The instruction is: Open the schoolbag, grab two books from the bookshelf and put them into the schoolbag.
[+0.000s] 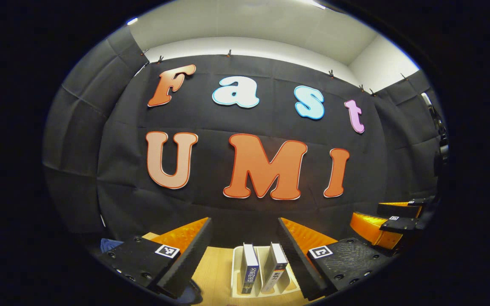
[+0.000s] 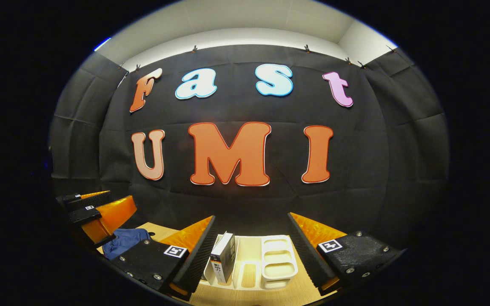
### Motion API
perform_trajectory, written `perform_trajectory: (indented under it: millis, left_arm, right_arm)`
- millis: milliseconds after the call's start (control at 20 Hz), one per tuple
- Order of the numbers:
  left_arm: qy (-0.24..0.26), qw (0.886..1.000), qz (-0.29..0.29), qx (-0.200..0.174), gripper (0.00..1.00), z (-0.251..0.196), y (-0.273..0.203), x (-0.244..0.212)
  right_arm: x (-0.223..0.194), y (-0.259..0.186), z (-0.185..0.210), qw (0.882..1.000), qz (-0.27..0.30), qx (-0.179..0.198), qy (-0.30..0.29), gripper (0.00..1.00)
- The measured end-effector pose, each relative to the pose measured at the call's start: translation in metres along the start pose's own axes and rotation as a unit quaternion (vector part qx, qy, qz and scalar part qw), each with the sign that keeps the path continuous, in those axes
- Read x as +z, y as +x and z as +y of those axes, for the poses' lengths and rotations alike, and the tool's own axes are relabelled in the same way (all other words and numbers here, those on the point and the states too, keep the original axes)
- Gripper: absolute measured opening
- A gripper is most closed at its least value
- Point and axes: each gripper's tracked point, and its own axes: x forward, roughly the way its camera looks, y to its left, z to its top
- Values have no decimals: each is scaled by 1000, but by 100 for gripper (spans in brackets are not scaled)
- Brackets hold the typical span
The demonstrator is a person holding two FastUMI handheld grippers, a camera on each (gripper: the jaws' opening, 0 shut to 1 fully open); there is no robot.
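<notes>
In the left gripper view, two books (image 1: 250, 267) (image 1: 275, 267) stand upright, spines toward me, in a white rack (image 1: 236, 272) on the wooden table. My left gripper (image 1: 244, 223) hangs open above and in front of them, holding nothing. In the right gripper view one book (image 2: 223, 257) leans in the rack (image 2: 277, 261), whose right slots are bare. My right gripper (image 2: 251, 217) is open above it. A blue schoolbag (image 2: 123, 240) lies at the left, its edge (image 1: 109, 244) beside my left finger. Whether the bag is open I cannot tell.
The wooden table (image 1: 217, 267) carries the rack and the bag. The right gripper (image 1: 387, 225) shows at the far right of the left gripper view, and the left gripper (image 2: 96, 212) at the far left of the right gripper view. The black cloth wall stands close behind the table.
</notes>
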Motion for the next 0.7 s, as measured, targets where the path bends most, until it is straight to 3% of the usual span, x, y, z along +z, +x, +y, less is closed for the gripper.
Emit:
perform_trajectory:
  millis: [700]
  left_arm:
    - [14,1000,5,12,92,11,-7,-1]
  right_arm:
    - [-2,-2,-4,1000,8,-6,6,96]
